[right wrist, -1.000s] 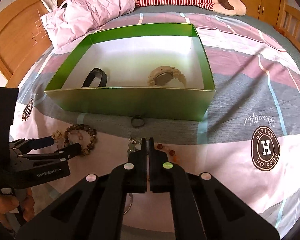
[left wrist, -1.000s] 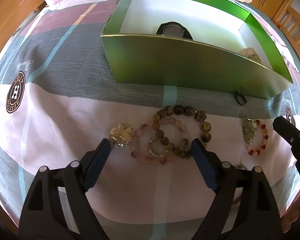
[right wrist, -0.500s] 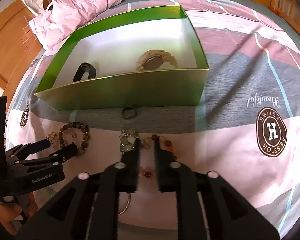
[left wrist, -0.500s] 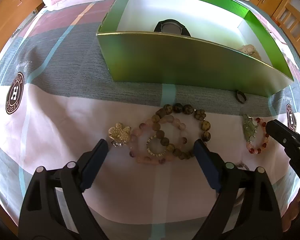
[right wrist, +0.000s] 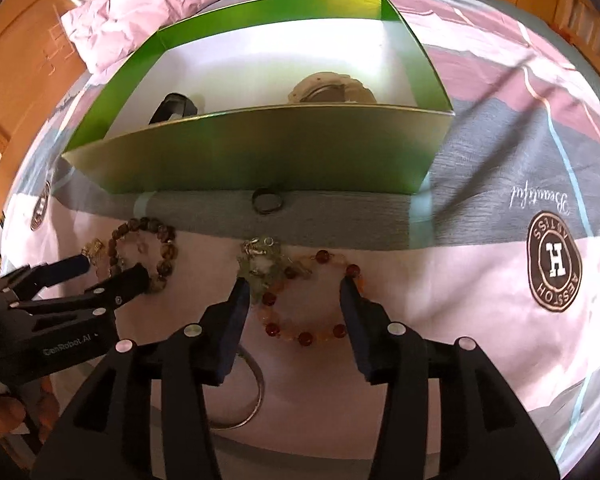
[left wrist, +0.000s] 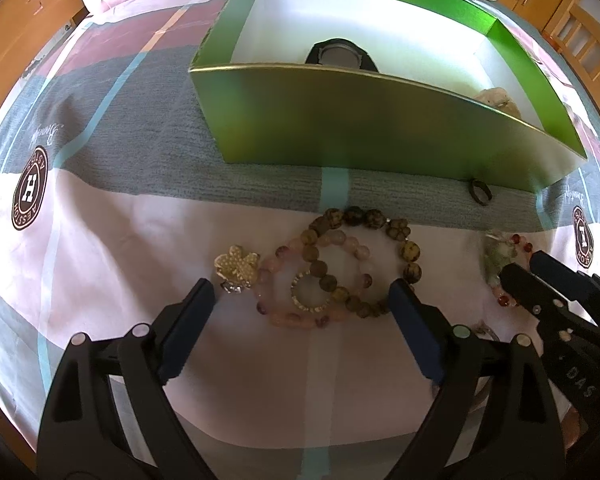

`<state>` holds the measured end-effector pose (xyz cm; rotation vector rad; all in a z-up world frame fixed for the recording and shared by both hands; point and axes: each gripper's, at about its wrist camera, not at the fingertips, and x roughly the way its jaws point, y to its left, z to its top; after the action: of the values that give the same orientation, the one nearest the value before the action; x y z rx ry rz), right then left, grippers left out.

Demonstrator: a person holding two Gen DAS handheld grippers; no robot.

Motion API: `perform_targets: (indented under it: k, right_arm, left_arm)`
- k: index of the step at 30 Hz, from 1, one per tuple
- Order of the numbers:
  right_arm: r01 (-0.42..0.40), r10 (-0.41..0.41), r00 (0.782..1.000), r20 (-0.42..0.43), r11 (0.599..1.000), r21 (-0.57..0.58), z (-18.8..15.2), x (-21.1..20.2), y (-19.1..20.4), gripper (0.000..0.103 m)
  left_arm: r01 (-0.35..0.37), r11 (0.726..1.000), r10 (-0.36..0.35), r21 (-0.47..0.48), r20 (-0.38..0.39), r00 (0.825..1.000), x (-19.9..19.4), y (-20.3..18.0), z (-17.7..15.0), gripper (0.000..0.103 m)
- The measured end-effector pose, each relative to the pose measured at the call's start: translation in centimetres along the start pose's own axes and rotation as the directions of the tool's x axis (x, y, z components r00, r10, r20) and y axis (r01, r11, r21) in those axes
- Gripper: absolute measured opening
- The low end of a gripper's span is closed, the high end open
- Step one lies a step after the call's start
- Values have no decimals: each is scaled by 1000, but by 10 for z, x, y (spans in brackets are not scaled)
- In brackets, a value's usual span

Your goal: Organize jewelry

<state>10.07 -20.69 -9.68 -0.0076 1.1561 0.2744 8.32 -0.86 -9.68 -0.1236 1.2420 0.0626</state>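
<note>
While the red bracelet (right wrist: 305,304) lies on the bed between the spread fingers of the right tool (right wrist: 296,300), the brown and pink bracelets (left wrist: 340,268) sit between the left tool's (left wrist: 300,300) wide-open fingers — both tools low, pointing toward the green box (right wrist: 260,156).

The right gripper (right wrist: 296,292) stood spread wide around the red-and-orange bead bracelet (right wrist: 306,308) on the bedspread (right wrist: 480,320). Beyond lay a dark ring (right wrist: 267,201) beside the green box (right wrist: 260,152).
</note>
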Motion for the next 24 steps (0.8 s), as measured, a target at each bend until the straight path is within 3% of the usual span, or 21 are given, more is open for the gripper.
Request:
perform_targets:
  k: [1,3,7,9,19,24]
  right_arm:
    - [9,-9,1000,2,1000,-11,0,0,1,47]
    - [4,-4,1000,0,1000,-20,-2,1,3,36]
    - [-2,2,1000,5,998,-55,-3,1,10,12]
    - [7,-5,1000,23,997,-73,-2,-2,13,9]
    - [3,0,999,54,998,-61,2,-7,9,6]
    - [-12,13,1000,12,999,-38,0,-1,6,6]
  left_arm:
    - [2,1000,-2,3,3,1000,-1,0,-1,84]
    - [7,1000,-7,4,13,1000,-2,-2,-2,76]
    - [18,1000,-18,16,27,999,-4,-5,-2,46]
    - [29,999,-30,23,32,999,-2,-10,0,34]
    - [40,999,-40,15,34,999,-6,-13,1,32]
    - [35,999,-36,20,28,999,-5,-12,0,37]
